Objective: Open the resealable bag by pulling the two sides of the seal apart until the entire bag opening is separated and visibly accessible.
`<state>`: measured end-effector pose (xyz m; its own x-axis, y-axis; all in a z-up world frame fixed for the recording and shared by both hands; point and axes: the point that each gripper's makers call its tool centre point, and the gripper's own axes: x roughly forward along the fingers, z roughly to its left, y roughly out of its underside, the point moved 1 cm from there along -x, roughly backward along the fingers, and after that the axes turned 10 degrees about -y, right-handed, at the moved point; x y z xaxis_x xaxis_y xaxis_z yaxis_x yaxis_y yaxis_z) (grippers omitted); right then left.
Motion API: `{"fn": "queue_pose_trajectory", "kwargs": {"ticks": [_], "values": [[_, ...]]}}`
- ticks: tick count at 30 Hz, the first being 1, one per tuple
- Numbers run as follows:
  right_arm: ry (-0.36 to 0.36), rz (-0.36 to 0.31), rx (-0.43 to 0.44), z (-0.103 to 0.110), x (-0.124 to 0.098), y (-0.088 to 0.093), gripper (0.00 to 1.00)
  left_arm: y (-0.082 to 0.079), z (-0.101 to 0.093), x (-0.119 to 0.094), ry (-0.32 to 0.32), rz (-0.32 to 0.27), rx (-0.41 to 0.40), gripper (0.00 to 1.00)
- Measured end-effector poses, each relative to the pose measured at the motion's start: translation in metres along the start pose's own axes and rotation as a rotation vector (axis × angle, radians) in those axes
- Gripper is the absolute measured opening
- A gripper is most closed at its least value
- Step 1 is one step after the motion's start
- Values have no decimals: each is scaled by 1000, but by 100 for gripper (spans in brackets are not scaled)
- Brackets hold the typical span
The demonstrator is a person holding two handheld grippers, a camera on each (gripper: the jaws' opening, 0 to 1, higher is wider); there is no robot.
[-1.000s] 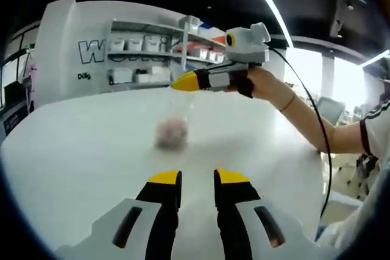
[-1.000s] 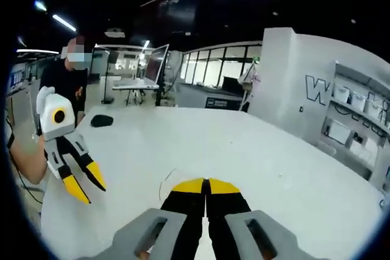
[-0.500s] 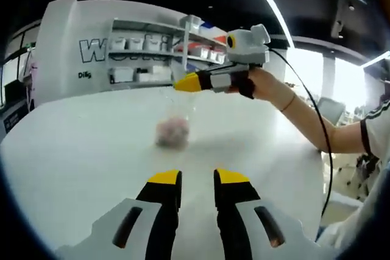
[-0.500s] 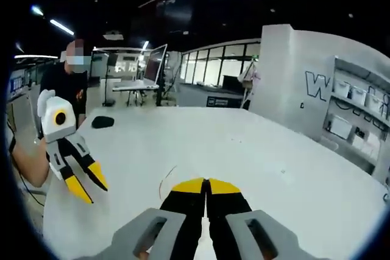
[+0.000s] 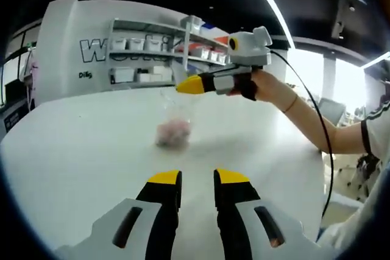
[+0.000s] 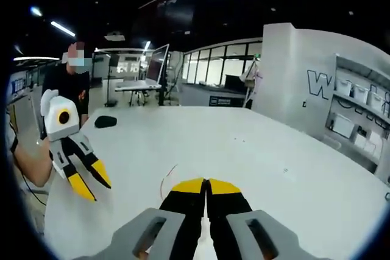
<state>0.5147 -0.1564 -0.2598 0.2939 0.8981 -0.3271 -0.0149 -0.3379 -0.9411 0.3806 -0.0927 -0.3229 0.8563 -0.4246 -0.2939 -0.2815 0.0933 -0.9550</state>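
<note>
Since a second ago the right gripper has drifted slightly rightward above the bag, still pinching its top edge; bag contents haven't shifted. Left gripper hasn't moved.

Right gripper: jaws together, clamped on the bag's top strip. A thin edge of clear film shows just left of its tips in the right gripper view.

Left gripper: jaws parted by a narrow gap, holding nothing, well short of the bag, low over the table. It also shows in the right gripper view, jaws apart, off to the side of the bag.

Bag: hangs from the right gripper's tips, bottom resting on or just above the table — can't tell which. Pinkish contents lumped at the bottom.

Handling, my read: thin clear film, light, limp, slippery, and hard to see. Contents give the bottom some weight, so the upper part should hang taut. Left gripper should take the free lip opposite the right's grip, just above the seal, then pull apart. Risk: grabbing both layers, or film slipping out.
</note>
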Motion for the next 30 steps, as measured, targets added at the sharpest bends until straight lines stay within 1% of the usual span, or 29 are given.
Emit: {"fn": "queue_pose_trajectory", "kwargs": {"ticks": [6, 12, 16, 23, 25, 30], "values": [[-28, -21, 19, 8, -2, 1, 1, 1, -1, 1, 0, 0, -1, 22], [-29, -23, 24, 13, -4, 3, 1, 1, -1, 0, -2, 1, -1, 22], [-51, -18, 33, 20, -4, 4, 2, 1, 0, -1, -4, 2, -1, 22], [-62, -19, 50, 27, -8, 7, 5, 1, -2, 0, 2, 5, -6, 22], [-72, -10, 55, 30, -10, 9, 8, 2, -2, 1, 4, 9, -4, 22], [-92, 9, 56, 38, -15, 13, 7, 3, -1, 1, 3, 12, -6, 22]]}}
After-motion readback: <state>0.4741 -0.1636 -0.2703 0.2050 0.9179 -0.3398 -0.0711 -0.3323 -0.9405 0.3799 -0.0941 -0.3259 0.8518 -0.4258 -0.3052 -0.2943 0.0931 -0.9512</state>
